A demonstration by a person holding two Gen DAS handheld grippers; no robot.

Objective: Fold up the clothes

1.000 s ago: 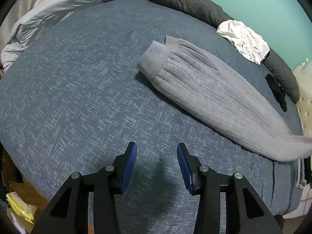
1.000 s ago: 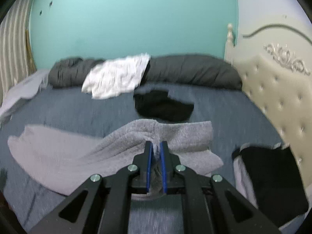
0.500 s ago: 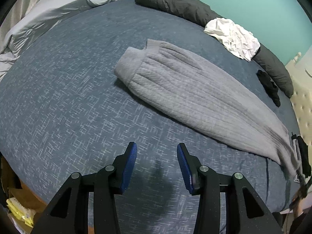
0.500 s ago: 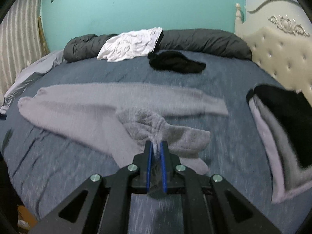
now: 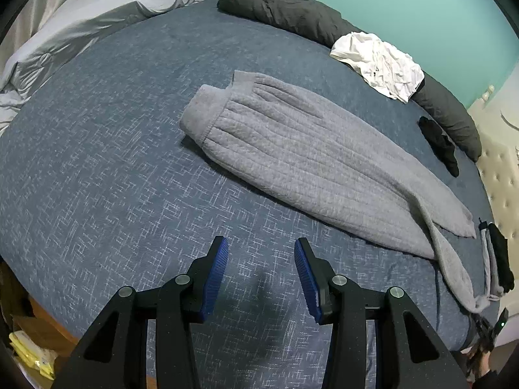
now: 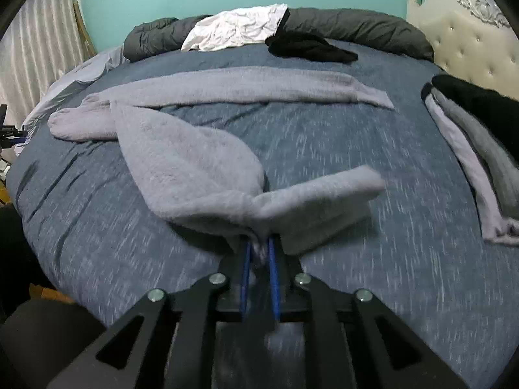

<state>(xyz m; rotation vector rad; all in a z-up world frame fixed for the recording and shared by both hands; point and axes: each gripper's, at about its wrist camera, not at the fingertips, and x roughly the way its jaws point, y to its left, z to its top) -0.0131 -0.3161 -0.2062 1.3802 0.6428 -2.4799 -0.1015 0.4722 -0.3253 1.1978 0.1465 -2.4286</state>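
Long grey fleece trousers [image 5: 292, 149] lie spread across the blue bed cover [image 5: 113, 162]. In the right wrist view one leg runs along the far side and the other leg [image 6: 188, 162] bends toward me. My right gripper [image 6: 259, 243] still pinches that leg's end between its blue pads, low over the bed's near part, while its jaws are opening. My left gripper [image 5: 261, 241] hovers open over bare cover, short of the waistband end, with nothing between its fingers.
A dark grey rolled duvet [image 5: 285, 9] lines the far edge, with a crumpled white garment [image 6: 236, 26] on it and a black garment [image 6: 308, 48] beside it. A folded black and grey stack [image 6: 470, 123] lies by the padded headboard [image 6: 470, 42]. A light grey sheet [image 5: 81, 26] is bunched at the left.
My right gripper has come down and toward the bed's near edge with the trouser leg, which now lies stretched on the cover. The left gripper has stayed open with little movement.
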